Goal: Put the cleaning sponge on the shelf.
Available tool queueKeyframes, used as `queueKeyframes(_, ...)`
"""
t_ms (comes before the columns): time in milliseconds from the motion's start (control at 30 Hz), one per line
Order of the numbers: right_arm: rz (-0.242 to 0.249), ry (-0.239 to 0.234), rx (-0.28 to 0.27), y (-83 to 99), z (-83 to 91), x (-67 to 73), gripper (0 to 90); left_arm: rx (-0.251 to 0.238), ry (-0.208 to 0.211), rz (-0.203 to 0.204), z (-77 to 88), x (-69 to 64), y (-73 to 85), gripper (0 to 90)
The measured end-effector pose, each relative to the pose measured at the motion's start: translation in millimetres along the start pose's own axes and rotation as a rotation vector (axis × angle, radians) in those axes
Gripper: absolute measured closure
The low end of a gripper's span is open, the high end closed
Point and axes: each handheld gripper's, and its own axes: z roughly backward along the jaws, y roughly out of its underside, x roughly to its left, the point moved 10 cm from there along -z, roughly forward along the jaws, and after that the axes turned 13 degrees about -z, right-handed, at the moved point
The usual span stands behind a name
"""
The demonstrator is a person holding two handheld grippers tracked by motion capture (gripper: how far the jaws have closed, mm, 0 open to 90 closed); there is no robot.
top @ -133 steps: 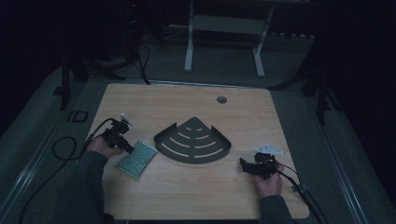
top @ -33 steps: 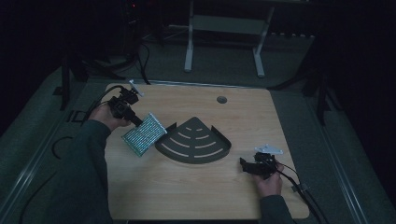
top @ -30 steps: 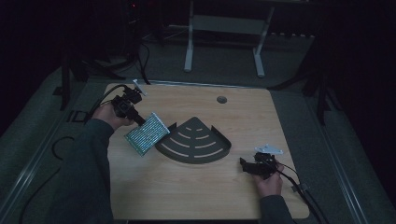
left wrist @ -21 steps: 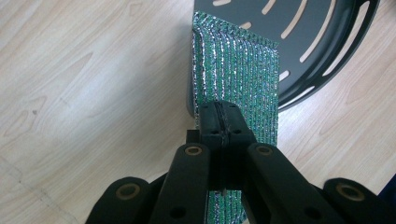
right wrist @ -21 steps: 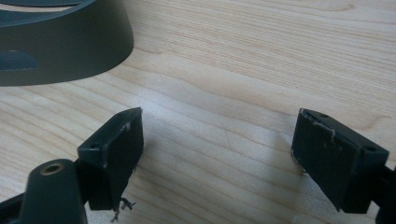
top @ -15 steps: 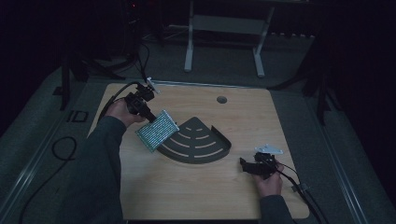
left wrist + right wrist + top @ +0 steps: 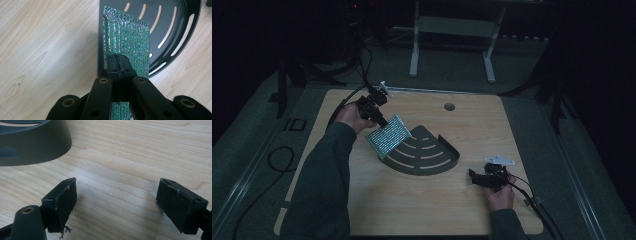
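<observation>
Glittery green pad [image 7: 388,136] over slotted tray's [image 7: 432,161] edge

Bare table [image 7: 422,200] lies open between the corner tray's raised rim [image 7: 447,161] and right claw [image 7: 473,176].

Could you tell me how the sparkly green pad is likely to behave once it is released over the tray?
Pinched at one edge by the left gripper, the green pad holds flat, so probably fairly stiff and light. Its ribbed weave probably grips rather than slides.
</observation>
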Motion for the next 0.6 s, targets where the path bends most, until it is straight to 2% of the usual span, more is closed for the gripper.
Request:
queueKeyframes(400, -0.002, 0.0, 0.002, 0.2, 0.0, 0.1, 16.4, 0.0, 0.007, -0.028, -14.7, -3.4, -10.1, 90.0)
queueKeyframes(600, -0.002, -0.001, 0.003, 0.2, 0.0, 0.1, 16.4, 0.017, 0.013, -0.036, -23.2, -3.0, -11.5, 90.0)
